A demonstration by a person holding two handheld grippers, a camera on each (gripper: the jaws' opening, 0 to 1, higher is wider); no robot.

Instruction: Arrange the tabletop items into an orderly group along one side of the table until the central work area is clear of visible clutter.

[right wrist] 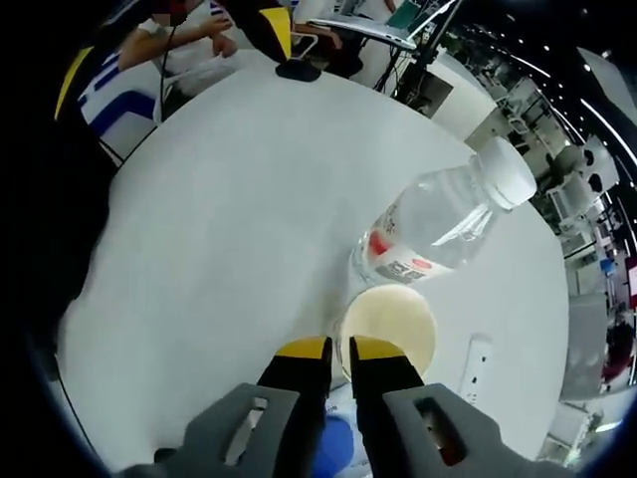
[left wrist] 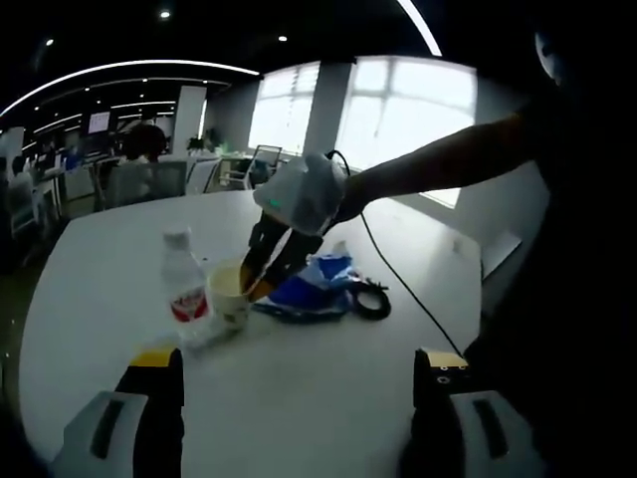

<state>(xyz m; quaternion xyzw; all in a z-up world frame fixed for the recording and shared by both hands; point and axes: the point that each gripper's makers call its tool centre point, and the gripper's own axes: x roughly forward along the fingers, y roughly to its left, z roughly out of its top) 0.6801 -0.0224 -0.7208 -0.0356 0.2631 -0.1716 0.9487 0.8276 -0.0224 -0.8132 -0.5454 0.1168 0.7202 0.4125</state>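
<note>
The cup (right wrist: pixel 388 326) rim is pinched by the closed right tongs (right wrist: pixel 341 349) at lower centre; the bottle (right wrist: pixel 438 219) stands touching beyond. The left tongs (left wrist: pixel 299 370) are held open, well back.

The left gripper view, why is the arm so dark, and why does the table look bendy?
In the left gripper view, bright windows behind turn the person's arm into a dark silhouette, and the fisheye lens bows the white table edge. In the right gripper view the lighting is even, so the water bottle and cup look clear, though the table rim still curves.
</note>
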